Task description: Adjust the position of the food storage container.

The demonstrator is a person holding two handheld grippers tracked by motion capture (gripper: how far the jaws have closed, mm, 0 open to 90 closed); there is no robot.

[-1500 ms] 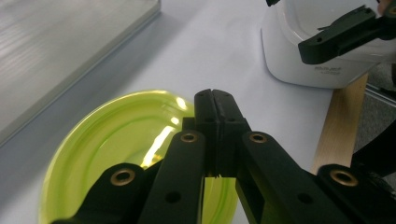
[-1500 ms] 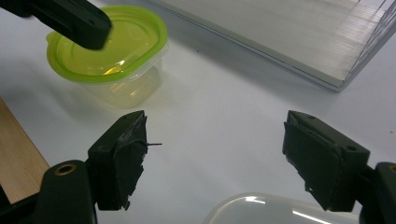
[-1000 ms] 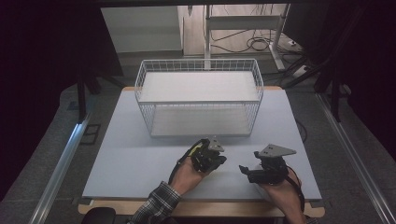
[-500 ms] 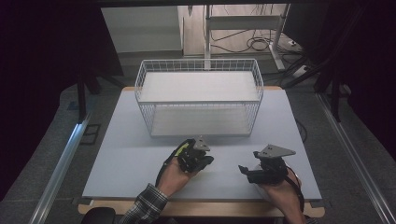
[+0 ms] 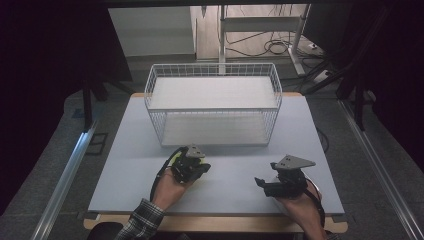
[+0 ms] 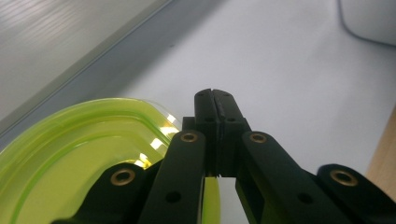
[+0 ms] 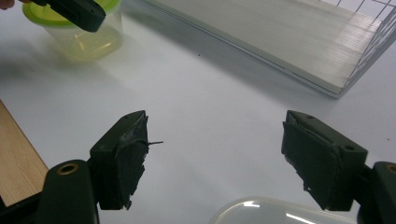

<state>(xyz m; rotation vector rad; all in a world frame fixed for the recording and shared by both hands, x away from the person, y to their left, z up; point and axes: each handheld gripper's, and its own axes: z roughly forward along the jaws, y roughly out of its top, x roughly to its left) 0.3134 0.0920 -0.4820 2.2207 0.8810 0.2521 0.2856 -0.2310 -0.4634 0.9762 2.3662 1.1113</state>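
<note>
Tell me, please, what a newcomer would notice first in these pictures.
The white wire basket stands at the far middle of the pale table. Nearer the person, the left claw is over a clear container with a green lid; in its own view its jaws are closed, with the green rim beside them. The right claw waits with jaws wide open, a white rounded object just below them.

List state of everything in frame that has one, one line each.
left gripper: jaws shut, over the lidded container
right gripper: jaws open, holding nothing
green-lidded container: upright on the table, lid on
wire basket: upright on the table, nothing inside
</note>
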